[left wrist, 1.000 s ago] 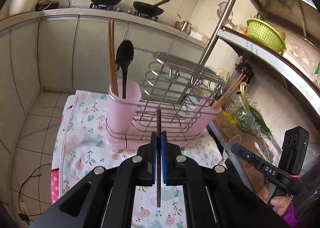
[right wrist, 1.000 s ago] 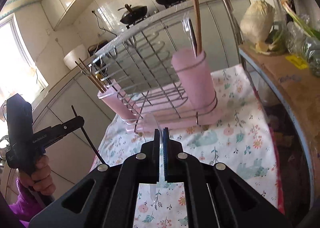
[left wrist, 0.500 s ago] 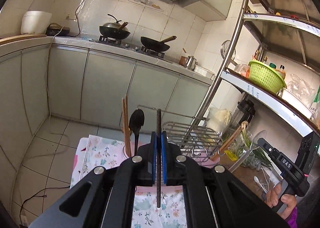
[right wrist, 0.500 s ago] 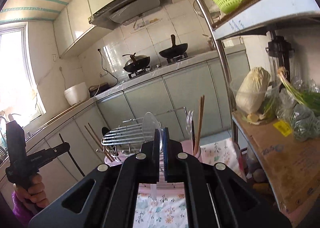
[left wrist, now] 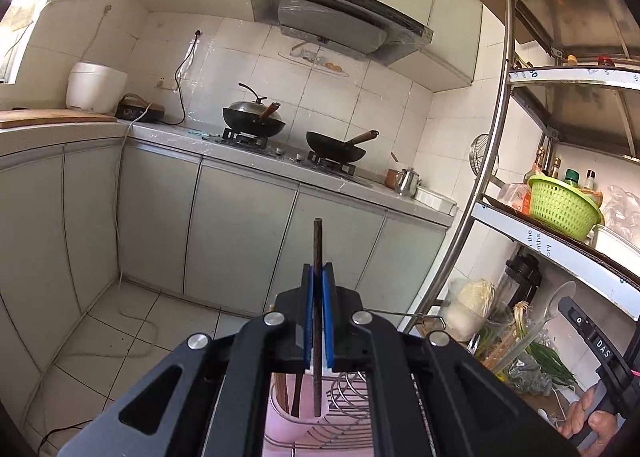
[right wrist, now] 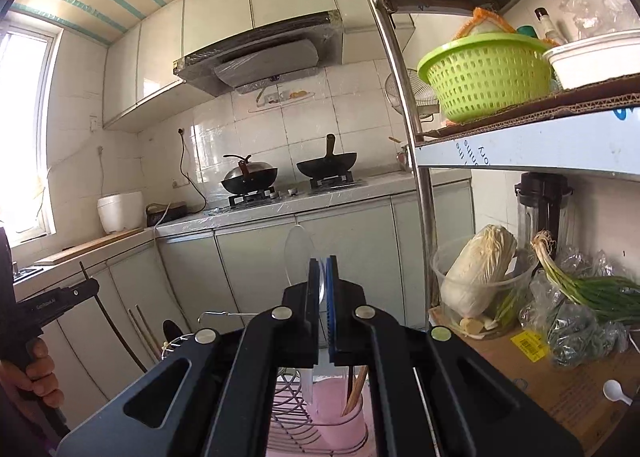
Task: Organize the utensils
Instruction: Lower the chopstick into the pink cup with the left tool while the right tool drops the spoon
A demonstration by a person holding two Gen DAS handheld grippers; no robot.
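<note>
My left gripper [left wrist: 318, 269] is shut on a dark chopstick [left wrist: 317, 241] that stands upright between its blue pads. Below it sits a pink cup [left wrist: 280, 421] with wooden chopsticks and a black spoon handle, beside the wire rack [left wrist: 352, 405]. My right gripper [right wrist: 323, 269] is shut on a clear plastic spoon [right wrist: 298, 253], bowl up, handle hanging down. Under it is the other pink cup [right wrist: 340, 417] holding wooden chopsticks [right wrist: 356, 387]. Each view catches the other gripper at its edge: the left gripper [right wrist: 86, 285] and the right gripper [left wrist: 576, 317].
A steel shelf unit [right wrist: 420, 185] stands to the right with a green basket [right wrist: 484, 73], a cabbage [right wrist: 476, 269], scallions [right wrist: 580, 285] and a blender. A small white spoon [right wrist: 616, 391] lies on cardboard. Cabinets and a stove with two woks [left wrist: 252, 121] lie ahead.
Both grippers have risen and tipped up toward level, each keeping its utensil. The rack and pink cups have slid to the bottom of both views.
</note>
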